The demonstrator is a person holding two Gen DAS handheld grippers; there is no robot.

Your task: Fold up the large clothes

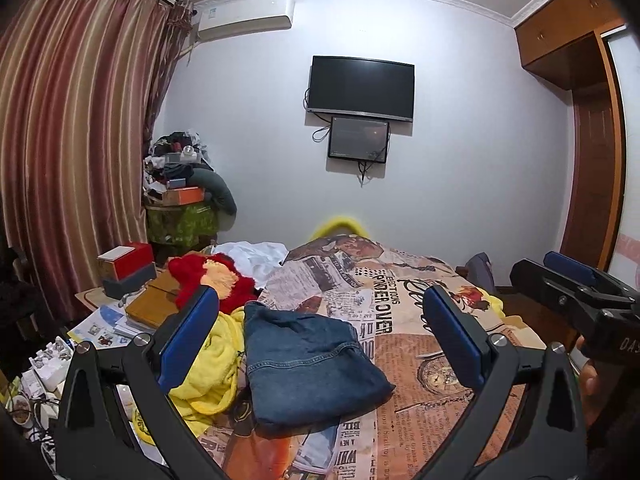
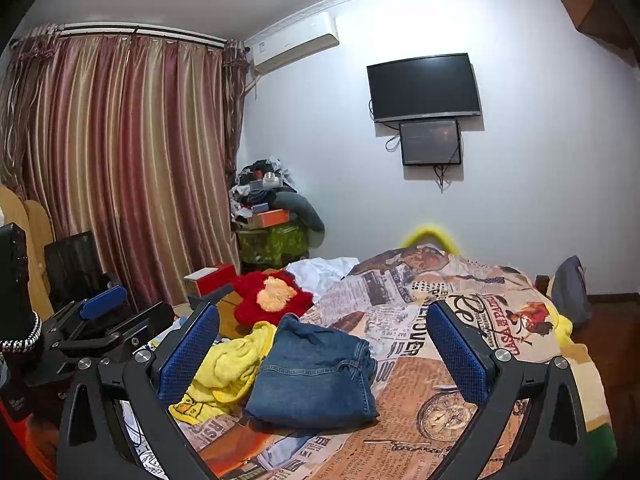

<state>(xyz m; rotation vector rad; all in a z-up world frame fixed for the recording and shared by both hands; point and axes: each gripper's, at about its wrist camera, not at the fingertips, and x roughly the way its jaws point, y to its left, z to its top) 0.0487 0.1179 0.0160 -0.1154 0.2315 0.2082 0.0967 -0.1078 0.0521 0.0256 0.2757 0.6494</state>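
I hold both grippers raised over the near edge of the bed (image 2: 460, 412), both looking forward along it toward the far wall. The left gripper (image 1: 320, 344) has its two blue pads spread wide apart, one at 9 o'clock and one at 3 o'clock in its own view, and nothing is between them. The right gripper (image 2: 320, 348) is the same: fingers wide apart, empty. Neither touches any cloth.

The jeans (image 1: 308, 364) lie folded in a thick packet on the printed cover, seen in the gap between the pads in both wrist views, a little below the centre. Just beside them at 9 o'clock, touching their left edge, is a crumpled yellow garment (image 1: 212, 368). Behind that, at about 11 o'clock from the jeans, is a red plush toy (image 2: 272, 296), and further back some white cloth (image 1: 256, 256).

In the left wrist view the right gripper shows at 3 o'clock, level with mine and well apart from the jeans; part of a hand (image 1: 590, 376) is behind it. In the right wrist view the left gripper (image 2: 96, 320) shows at 9 o'clock, with a wrist in a beaded bracelet (image 2: 24, 336).
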